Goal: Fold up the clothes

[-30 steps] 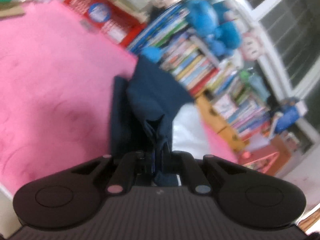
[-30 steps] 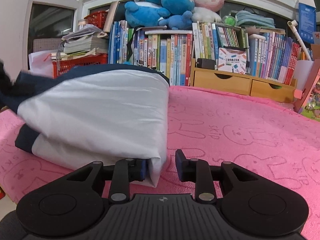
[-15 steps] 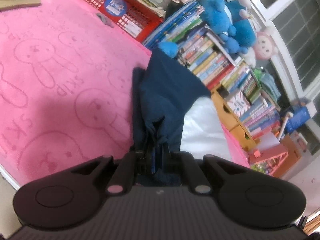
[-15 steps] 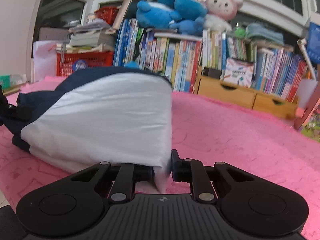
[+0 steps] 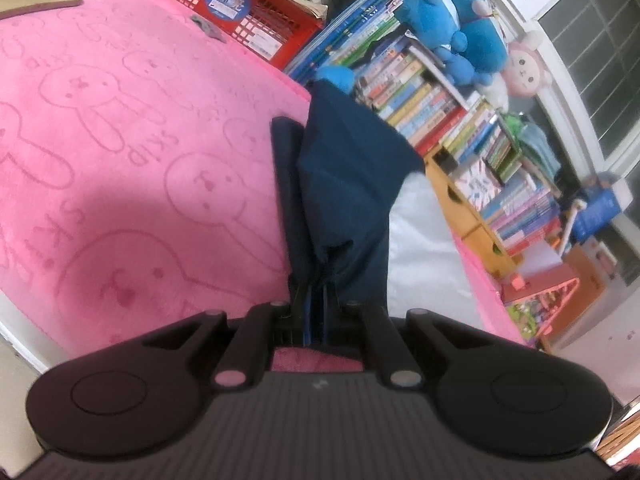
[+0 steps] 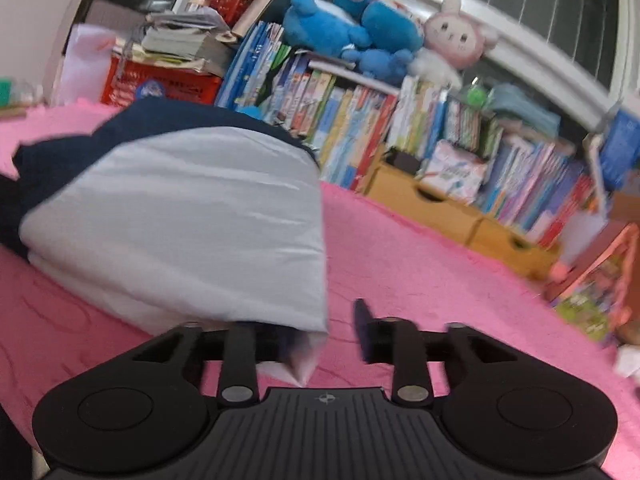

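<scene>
A folded navy-and-white garment (image 6: 188,216) lies on the pink rabbit-print blanket (image 6: 420,264). In the left wrist view its navy part (image 5: 344,184) runs away from me, and my left gripper (image 5: 316,312) is shut on the bunched navy edge. My right gripper (image 6: 324,332) sits at the garment's white near corner (image 6: 304,364). Its jaws are opening: the corner lies against the left finger, and the right finger (image 6: 362,328) stands apart from the cloth.
A bookshelf (image 6: 360,132) with blue and pink plush toys (image 6: 360,28) on top lines the far side. A red crate (image 5: 240,8) stacked with papers stands at the blanket's far-left edge. Wooden drawers (image 6: 440,208) sit below the books. Windows are behind.
The right gripper's jaws closed on the white corner, then spread apart again, and the view rolled. The left gripper kept its hold on the navy edge.
</scene>
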`<state>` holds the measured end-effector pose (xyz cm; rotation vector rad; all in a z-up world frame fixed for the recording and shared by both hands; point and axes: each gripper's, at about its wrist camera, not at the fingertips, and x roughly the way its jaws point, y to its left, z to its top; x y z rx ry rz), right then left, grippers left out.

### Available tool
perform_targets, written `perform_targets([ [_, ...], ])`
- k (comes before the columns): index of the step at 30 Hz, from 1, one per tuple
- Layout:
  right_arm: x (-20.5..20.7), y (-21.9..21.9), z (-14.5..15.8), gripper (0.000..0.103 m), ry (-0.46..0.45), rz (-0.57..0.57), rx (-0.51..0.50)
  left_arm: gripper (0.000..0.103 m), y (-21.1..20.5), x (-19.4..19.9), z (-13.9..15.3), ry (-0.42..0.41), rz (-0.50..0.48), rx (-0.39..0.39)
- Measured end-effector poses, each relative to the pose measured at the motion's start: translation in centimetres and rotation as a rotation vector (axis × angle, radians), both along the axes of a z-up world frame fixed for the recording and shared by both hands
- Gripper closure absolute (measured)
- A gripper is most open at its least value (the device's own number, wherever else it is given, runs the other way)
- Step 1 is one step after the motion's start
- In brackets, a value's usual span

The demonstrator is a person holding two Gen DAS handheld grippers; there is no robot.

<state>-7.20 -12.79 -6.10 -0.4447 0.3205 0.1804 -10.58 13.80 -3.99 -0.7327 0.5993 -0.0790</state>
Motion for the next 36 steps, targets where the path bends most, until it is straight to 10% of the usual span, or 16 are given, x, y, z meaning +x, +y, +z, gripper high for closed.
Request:
perform_targets([
  [5, -4.5, 1.3, -0.3, 0.036, -0.064, 0.128, -0.108, 0.098, 0.9, -1.0, 0.9, 0.013, -0.024, 0.078],
  [11, -7.1, 0.2, 3.5, 0.034, 0.034, 0.372, 0.131, 0.098, 2.8, -2.2, 3.5, -0.011, -0.011, 0.387],
  [15, -2.6, 2.9, 5.8, 0.034, -0.005, 0.258, 0.220, 0.097, 1.5, 0.7, 7.3, -0.180, -0.053, 0.526],
  [19, 2.1, 9.8, 4.7, 0.041, 0.056, 0.157, 0.092, 0.092, -1.3, 5.7, 9.6, -0.293, -0.171, 0.640],
  [22, 2.2, 14.0, 3.4, 0.045, 0.107, 0.211, 0.028, 0.087, -3.6, 10.3, 9.3, -0.284, -0.298, 0.679],
  [28, 1.2, 9.4, 5.7, 0.037, 0.239, 0.462, 0.298, 0.084, -4.7, 15.6, 4.2, -0.118, -0.259, 0.841],
  [32, 0.8, 1.7, 7.6, 0.021, 0.154, 0.351, 0.405, 0.087, -0.7, 15.9, 2.2, 0.036, -0.066, 0.777],
  [36, 4.1, -6.3, 6.9, 0.020, 0.249, 0.169, 0.582, 0.080, 2.5, 13.0, 2.8, 0.005, -0.095, 0.487],
])
